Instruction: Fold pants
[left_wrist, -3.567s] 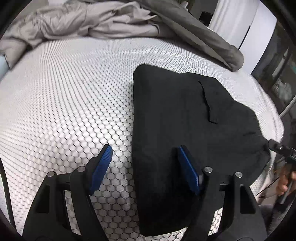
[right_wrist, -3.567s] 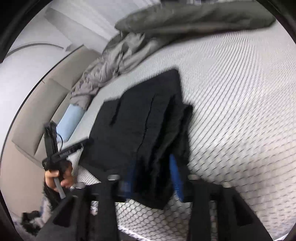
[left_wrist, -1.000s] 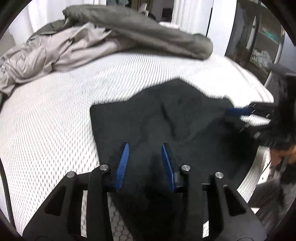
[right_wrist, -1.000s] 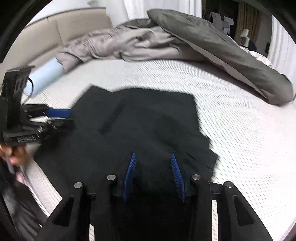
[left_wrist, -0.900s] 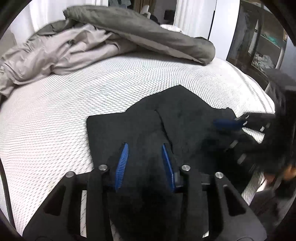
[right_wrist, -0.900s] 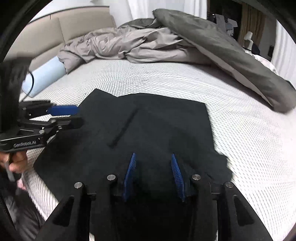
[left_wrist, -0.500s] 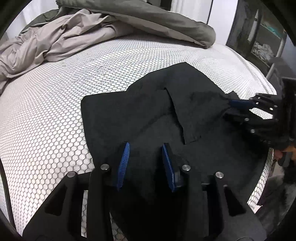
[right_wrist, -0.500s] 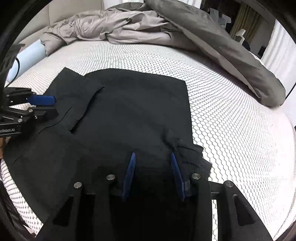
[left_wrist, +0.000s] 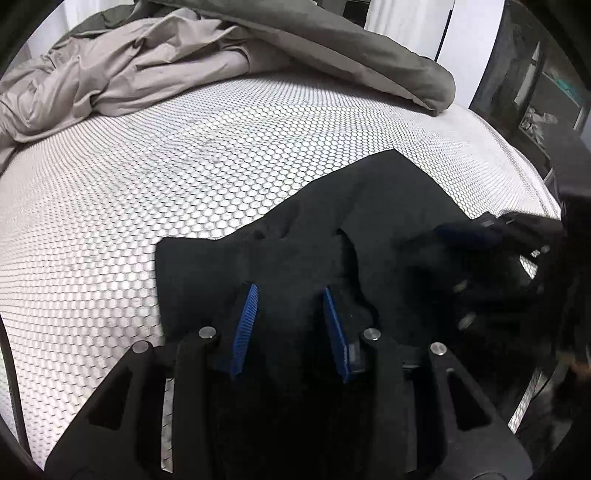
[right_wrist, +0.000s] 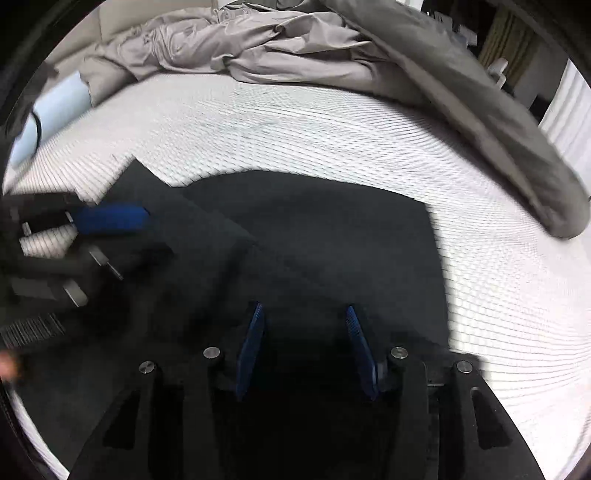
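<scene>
- A crumpled beige-grey duvet (left_wrist: 122, 77) lies bunched along the far side of the bed, with a darker grey-green quilted cover (left_wrist: 369, 62) draped over it toward the far right.
- A pale blue cylindrical bolster (right_wrist: 51, 118) sits at the far left edge in the right wrist view, next to the duvet.
- A white mattress with a hexagon-mesh surface (left_wrist: 147, 184) spreads bare between the bedding and the near edge.
- The black fabric pants (left_wrist: 332, 229) lie on the near part of the mattress, partly folded, with layers overlapping and a raised crease near the middle.
- The left gripper (left_wrist: 290, 317), black with blue ribbed pads, has its jaws partly closed with dark pants cloth bunched between them; it appears to be pinching a fold.
- The right gripper (right_wrist: 304, 343) has a similar narrow gap with black cloth filling it, so it too seems to be holding the pants (right_wrist: 314, 236) at their near edge.
- Each gripper shows blurred at the side of the other's view.
</scene>
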